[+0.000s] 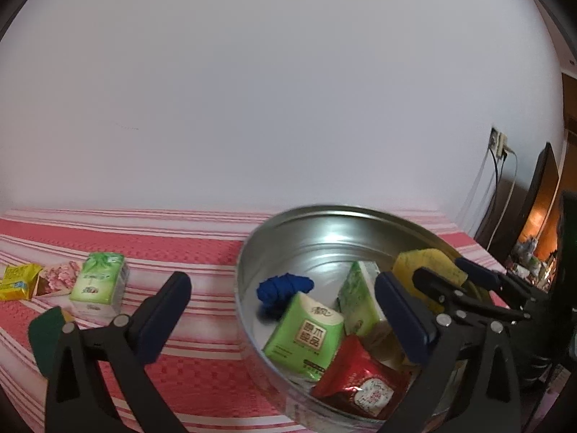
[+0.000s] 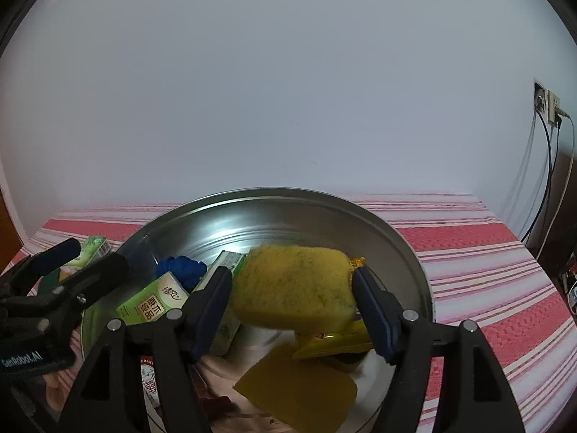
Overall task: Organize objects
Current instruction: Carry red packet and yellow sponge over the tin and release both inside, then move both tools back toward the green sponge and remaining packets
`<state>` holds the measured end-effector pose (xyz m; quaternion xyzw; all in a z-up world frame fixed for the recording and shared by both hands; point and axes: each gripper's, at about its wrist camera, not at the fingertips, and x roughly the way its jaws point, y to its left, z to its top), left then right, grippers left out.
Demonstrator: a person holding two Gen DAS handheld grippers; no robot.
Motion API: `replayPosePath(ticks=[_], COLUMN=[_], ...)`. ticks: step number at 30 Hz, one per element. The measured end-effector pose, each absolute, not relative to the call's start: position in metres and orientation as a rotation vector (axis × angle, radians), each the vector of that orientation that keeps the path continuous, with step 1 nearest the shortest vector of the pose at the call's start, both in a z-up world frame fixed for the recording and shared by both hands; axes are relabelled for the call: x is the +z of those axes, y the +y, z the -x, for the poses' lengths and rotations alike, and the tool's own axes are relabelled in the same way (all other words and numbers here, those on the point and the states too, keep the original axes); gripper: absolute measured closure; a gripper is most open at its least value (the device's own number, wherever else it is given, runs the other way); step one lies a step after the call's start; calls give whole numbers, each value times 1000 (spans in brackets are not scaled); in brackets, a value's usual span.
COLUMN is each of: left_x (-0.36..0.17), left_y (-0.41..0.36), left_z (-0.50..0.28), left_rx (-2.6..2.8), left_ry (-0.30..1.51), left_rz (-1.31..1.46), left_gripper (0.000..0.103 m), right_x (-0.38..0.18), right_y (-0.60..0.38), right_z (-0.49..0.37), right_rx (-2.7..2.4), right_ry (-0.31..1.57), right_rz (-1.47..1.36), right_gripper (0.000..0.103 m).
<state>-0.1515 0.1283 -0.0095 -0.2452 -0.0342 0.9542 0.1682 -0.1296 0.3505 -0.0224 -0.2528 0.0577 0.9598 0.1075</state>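
right gripper: over the round metal tin, fingers pinching a yellow sponge from both sides, held above the tin's contents.
left gripper: fingers spread wide, holding nothing; left finger over the striped cloth, right finger over the tin's near right part.
tin contents: blue cloth bundle at the far left, green tissue pack in the middle, a second green pack leaning behind it, red packet at the near edge, yellow packet under the sponge.
outside the tin: green tissue pack on the cloth, pink floral packet and yellow snack packet in a row at the left.
surface: red and white striped cloth against a white wall.
open room: bare cloth between the left row and the tin rim, and on the far right.
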Motion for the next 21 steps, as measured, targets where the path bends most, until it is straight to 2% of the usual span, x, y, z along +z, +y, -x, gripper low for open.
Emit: replayPosePath(ticks=[8, 14, 21], left_x=[-9, -10, -12], left_y=[107, 89, 71], left_z=[147, 142, 137], left_rx=[2751, 2792, 2846], left_ry=[-126, -146, -83], left_rz=[671, 667, 686], left_gripper=[0, 0, 0], right_x=[-16, -12, -16], right_y=[351, 344, 350], right_z=[120, 109, 101], right_rx=[2906, 2935, 2858], right_ry=[253, 229, 183], right_rz=[689, 599, 499], right_gripper=[28, 28, 28])
